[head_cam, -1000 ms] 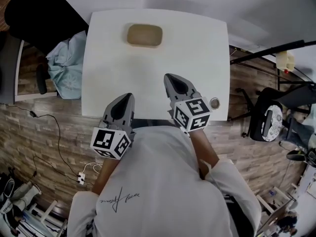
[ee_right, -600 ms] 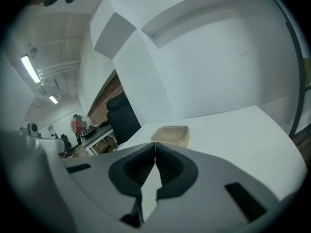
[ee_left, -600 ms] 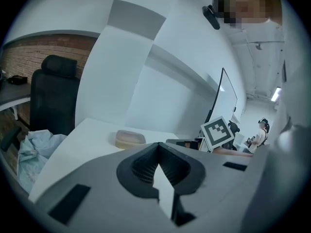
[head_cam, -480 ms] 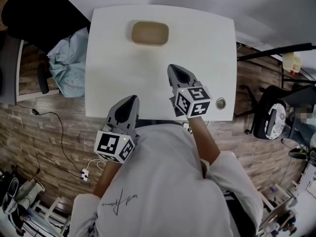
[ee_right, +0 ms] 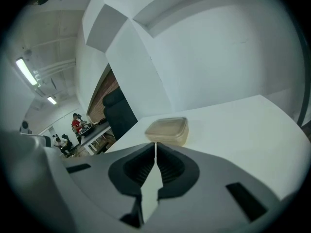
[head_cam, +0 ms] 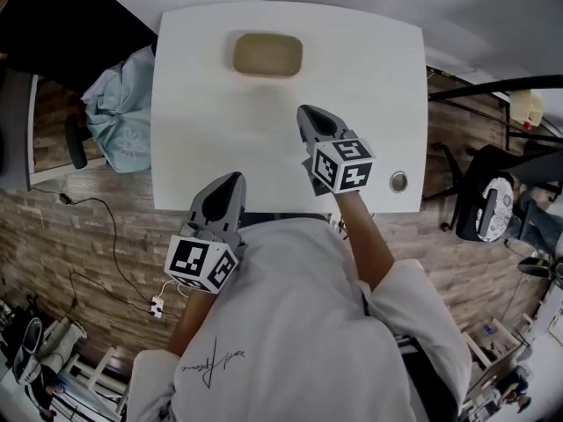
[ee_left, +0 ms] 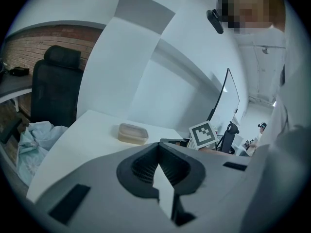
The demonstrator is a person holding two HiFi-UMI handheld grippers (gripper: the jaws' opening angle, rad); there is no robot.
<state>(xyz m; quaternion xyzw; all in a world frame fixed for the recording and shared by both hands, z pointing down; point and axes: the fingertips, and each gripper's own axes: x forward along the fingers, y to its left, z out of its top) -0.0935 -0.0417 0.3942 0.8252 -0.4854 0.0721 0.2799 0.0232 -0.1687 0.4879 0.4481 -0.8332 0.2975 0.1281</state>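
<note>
Since a second ago the right gripper [head_cam: 310, 114] has gone forward over the smooth white table [head_cam: 193, 104], nearer to the container [head_cam: 267, 54]. This is a shallow, rounded-rectangle box of cloudy beige plastic at the table's far side, ahead of that gripper and well apart from it. Both grippers have their jaws pressed together with nothing between. The left gripper [head_cam: 229, 183] is at the near edge. The script on the shirt [head_cam: 290, 323] is unreadable.
</note>
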